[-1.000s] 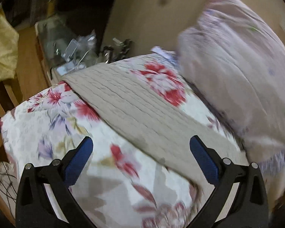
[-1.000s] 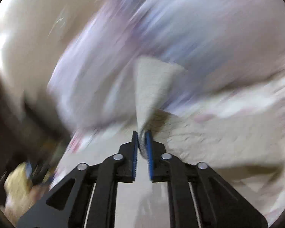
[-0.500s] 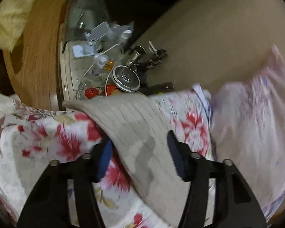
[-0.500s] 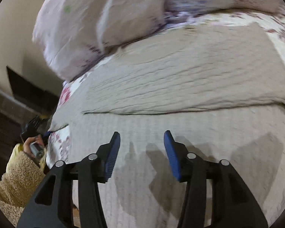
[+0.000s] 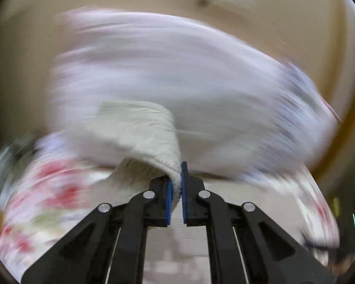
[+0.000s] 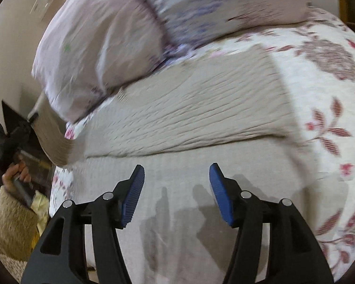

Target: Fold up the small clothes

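Note:
A beige ribbed knit garment (image 6: 201, 118) lies on the floral bedspread (image 6: 324, 87), its far half doubled over along a fold line. My left gripper (image 5: 175, 189) is shut on a corner of this garment (image 5: 139, 127) and holds it lifted, the cloth curling up and left; this view is motion-blurred. In the right wrist view the left gripper (image 6: 30, 120) shows at the far left, holding the raised corner. My right gripper (image 6: 176, 194) is open and empty just above the near part of the garment.
A large pale lilac pillow (image 6: 130, 30) lies at the head of the bed, behind the garment, and fills the left wrist view (image 5: 201, 75). A beige wall (image 5: 295, 19) stands behind it. The bed's left edge drops off near my sleeve (image 6: 9, 227).
My left gripper closed on the garment's corner and lifted it, swinging toward the pillow. My right gripper let go of the cloth a second ago and has since stayed open over the garment.

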`<state>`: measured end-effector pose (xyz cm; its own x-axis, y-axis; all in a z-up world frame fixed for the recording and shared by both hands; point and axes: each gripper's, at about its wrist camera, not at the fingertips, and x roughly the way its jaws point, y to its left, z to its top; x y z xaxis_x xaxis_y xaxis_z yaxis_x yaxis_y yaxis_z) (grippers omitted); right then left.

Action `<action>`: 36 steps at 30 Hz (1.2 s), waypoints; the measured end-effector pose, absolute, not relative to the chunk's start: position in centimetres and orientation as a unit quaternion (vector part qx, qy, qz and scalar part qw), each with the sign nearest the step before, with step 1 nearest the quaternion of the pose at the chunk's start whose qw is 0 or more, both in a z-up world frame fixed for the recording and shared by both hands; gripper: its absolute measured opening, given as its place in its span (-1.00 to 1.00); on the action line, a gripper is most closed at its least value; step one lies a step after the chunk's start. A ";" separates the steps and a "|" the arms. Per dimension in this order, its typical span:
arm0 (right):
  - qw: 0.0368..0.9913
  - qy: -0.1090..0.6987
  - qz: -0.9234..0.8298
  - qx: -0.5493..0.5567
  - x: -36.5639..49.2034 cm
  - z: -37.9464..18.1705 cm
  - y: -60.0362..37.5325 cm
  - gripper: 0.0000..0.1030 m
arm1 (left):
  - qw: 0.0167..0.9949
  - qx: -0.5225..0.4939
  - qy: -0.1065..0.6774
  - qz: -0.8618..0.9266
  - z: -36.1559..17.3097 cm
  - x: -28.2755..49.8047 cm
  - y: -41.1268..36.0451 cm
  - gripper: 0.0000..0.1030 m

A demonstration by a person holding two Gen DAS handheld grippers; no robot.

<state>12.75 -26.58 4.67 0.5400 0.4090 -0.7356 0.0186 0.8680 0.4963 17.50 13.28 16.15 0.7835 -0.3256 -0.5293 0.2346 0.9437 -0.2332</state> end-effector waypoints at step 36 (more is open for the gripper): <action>0.702 0.500 0.290 0.415 5.2 1.6 -33.0 -0.84 | 0.792 -0.301 0.511 -0.146 3.6 -1.8 13.5 -0.88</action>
